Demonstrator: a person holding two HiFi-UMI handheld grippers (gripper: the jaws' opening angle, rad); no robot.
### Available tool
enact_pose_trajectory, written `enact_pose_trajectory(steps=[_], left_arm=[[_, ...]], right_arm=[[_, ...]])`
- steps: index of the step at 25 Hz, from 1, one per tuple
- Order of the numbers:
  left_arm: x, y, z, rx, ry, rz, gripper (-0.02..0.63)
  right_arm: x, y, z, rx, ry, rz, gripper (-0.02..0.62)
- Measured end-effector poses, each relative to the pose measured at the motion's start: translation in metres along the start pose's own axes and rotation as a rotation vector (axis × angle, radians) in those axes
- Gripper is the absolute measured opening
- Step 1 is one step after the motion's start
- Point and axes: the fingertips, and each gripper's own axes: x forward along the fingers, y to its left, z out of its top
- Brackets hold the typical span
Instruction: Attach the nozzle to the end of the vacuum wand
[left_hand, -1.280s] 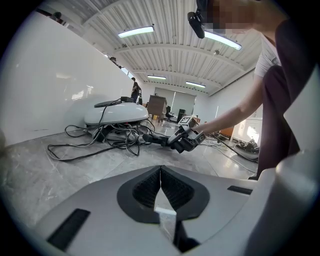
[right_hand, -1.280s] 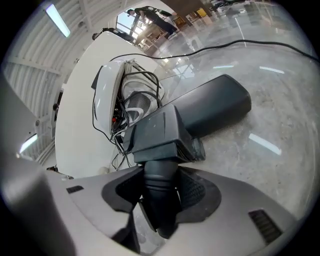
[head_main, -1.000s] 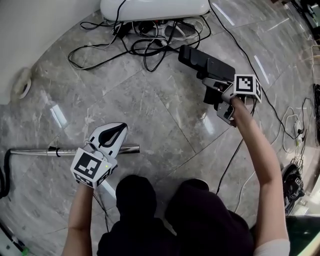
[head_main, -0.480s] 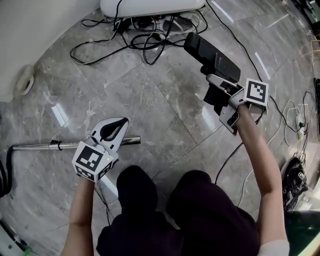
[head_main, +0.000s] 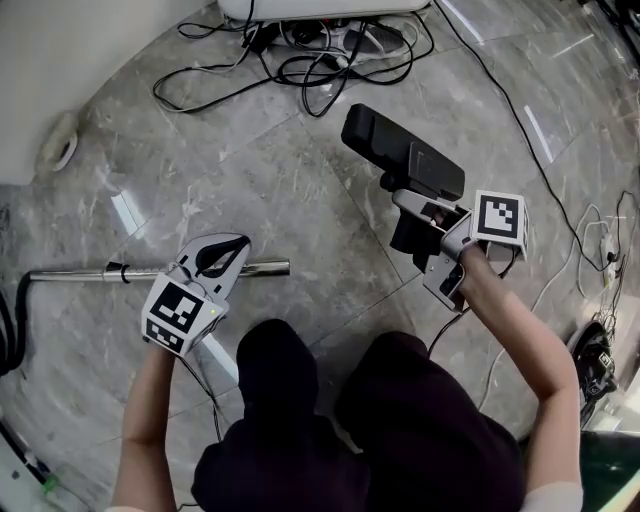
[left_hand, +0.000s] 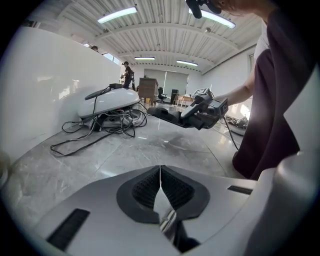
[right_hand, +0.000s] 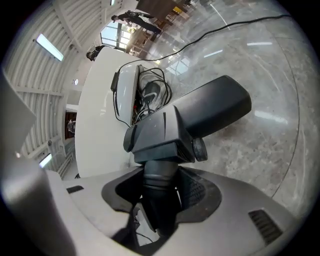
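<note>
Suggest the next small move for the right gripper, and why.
Probably carry the nozzle toward the open end of the wand, neck lined up with it. The right gripper clamps the nozzle's neck, the left gripper is shut on the wand, and the parts are apart.

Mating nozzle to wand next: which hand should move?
Right. The right gripper holds the nozzle by its neck, clear of the floor; the left gripper is shut on the wand near its open end, better kept steady.

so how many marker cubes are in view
2: left cube on the left gripper over the wand; right cube on the right gripper holding the nozzle.
</note>
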Motion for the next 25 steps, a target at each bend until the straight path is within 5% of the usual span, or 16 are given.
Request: enact_pose_trajectory(steps=[7,11,14,20,25], left_arm=[[-0.007,-0.018,-0.042,0.228,0.252,-0.128,0.021],[-0.023,-0.022,-0.089,0.389,0.568,-0.223,0.241],[-0.034,-0.008,-0.118,0.529,0.743,-0.211,0.281],[-0.033,0.008,-0.147,0.540,0.827,-0.165,0.279],[-0.031,0.008,-0.154,0.473,0.875,-0.200,0.276]], right_arm=[[0.012,0.012,-0.013,-0.070,0.072,0.004,0.198],[0.013,0.013,-0.013,-0.081,0.074,0.008,0.198],[0.013,0.014,-0.013,-0.073,0.074,0.014,0.198],[0.013,0.012,-0.012,-0.077,0.070,0.008,0.198],[0.014,0.011,-0.008,-0.080,0.055,0.018,0.198]])
